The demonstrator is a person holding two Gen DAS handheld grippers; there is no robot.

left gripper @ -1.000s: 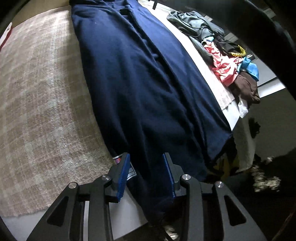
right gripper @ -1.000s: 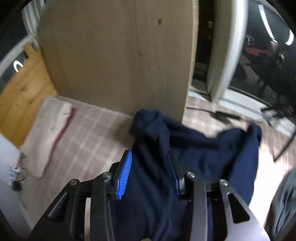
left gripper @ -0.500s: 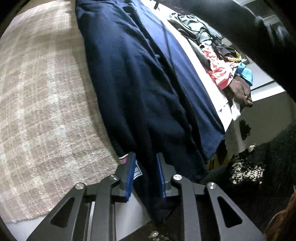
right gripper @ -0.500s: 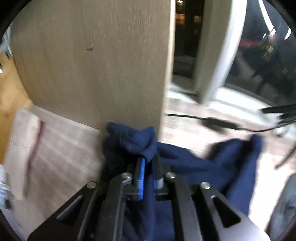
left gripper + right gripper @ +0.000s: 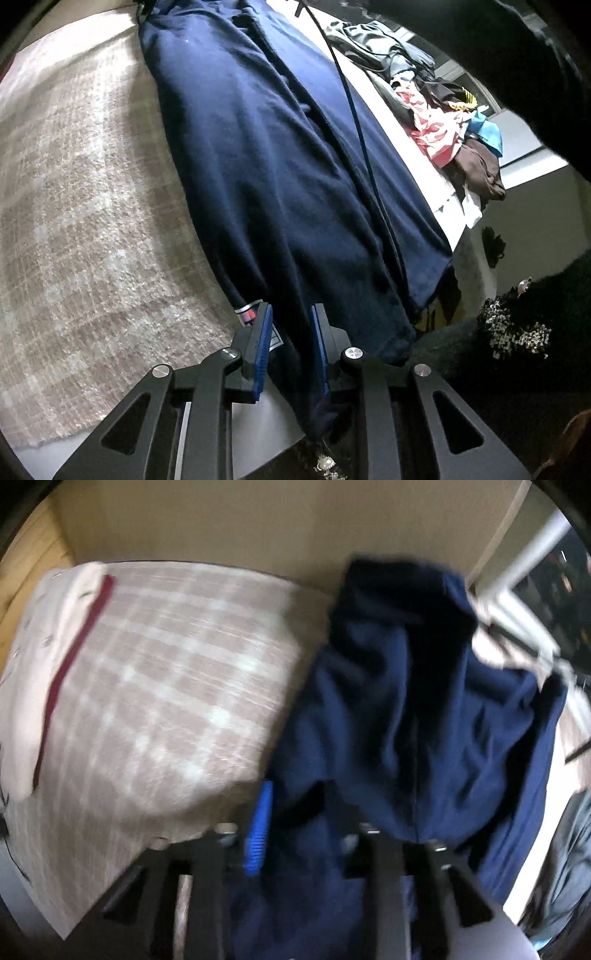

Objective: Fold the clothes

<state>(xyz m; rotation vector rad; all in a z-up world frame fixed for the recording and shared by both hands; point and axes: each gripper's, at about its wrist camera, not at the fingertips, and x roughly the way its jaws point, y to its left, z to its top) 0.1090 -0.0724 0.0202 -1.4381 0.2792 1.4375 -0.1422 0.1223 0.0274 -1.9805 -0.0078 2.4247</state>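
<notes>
Checked pink blanket (image 5: 85,206) covers my bed, bare from nine to twelve o'clock. My navy garment (image 5: 266,177) lies stretched along it toward one o'clock, ending near the mattress edge beside a heap of clothes (image 5: 447,122). My left gripper (image 5: 290,347) clenches its hem. My right gripper (image 5: 303,827) has cloth between jaws that are opening; its view is blurred.
</notes>
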